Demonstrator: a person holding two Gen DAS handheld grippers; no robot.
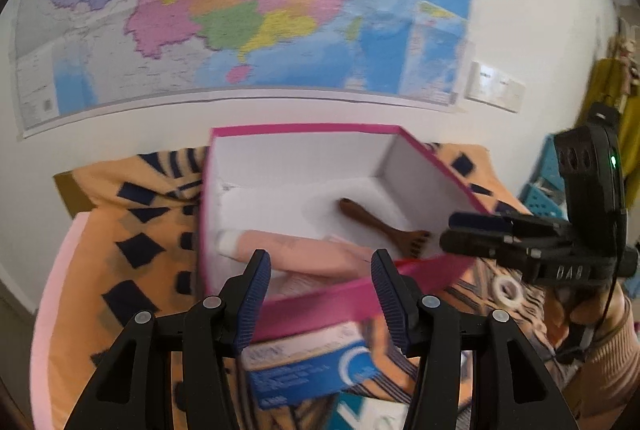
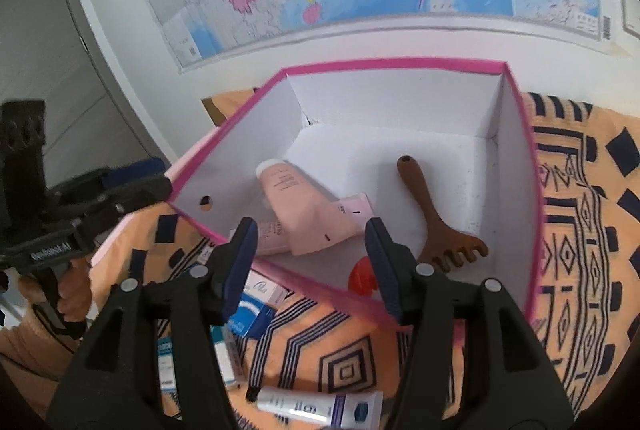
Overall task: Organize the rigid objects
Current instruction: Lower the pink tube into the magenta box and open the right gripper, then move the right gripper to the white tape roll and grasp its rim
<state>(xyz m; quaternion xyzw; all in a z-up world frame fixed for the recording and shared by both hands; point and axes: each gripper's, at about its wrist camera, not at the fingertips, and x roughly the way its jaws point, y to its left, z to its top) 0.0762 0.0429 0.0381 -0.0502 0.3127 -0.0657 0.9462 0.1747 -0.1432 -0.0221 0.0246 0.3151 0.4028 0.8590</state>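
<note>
Both pairs of jaws stand partly open and hold nothing: my left gripper [image 1: 320,294] hangs over the near rim of the pink box [image 1: 344,300], and my right gripper [image 2: 310,262] hangs over the same box from its right side.

Inside the box I see a pink tube [image 2: 296,206] lying flat, a brown wooden massage comb [image 2: 436,222] on the right, and something red [image 2: 362,280] at the near wall; what it is I cannot tell.

Still outside, on the orange patterned cloth [image 2: 580,250], lie a blue and white carton [image 1: 312,364] just under the left jaws and a white tube with blue label [image 2: 320,406] close to me.

I judge the carton light and stiff but easy to crush, so I would take it across its narrow sides. The tube seems smooth and a little soft; I would grip it at the middle.
</note>
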